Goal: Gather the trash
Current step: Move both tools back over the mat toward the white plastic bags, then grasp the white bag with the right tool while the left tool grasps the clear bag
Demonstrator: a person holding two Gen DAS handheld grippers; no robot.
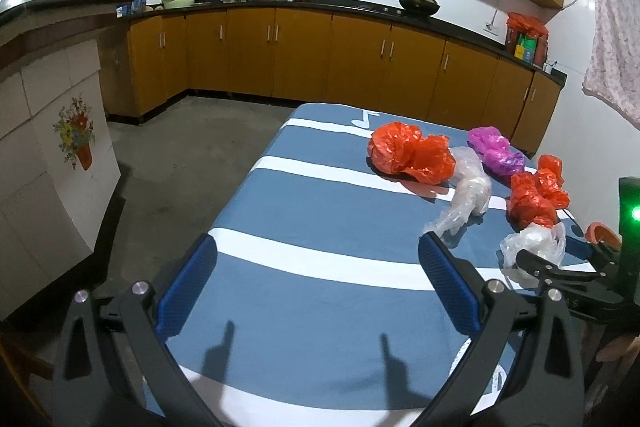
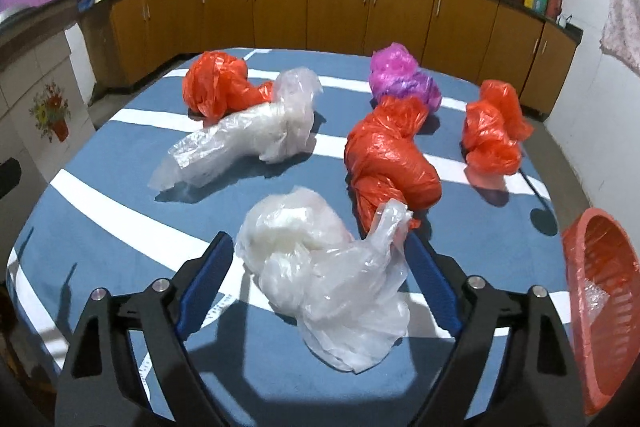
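Trash bags, six crumpled ones, lie on the tabletop (image 2: 100,227); the basket (image 2: 600,307) at lower right looks almost empty. Right tongs (image 2: 320,267) spread around the clear bag (image 2: 320,267); left tongs (image 1: 316,259) spread, empty.

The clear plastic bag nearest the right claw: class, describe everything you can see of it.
The clear plastic bag is thin, see-through, whitish film, crumpled into a loose lump with one corner sticking up. It lies on the blue-and-white striped table cover, between the open fingers of the right claw. Its raised corner overlaps the red bag behind.
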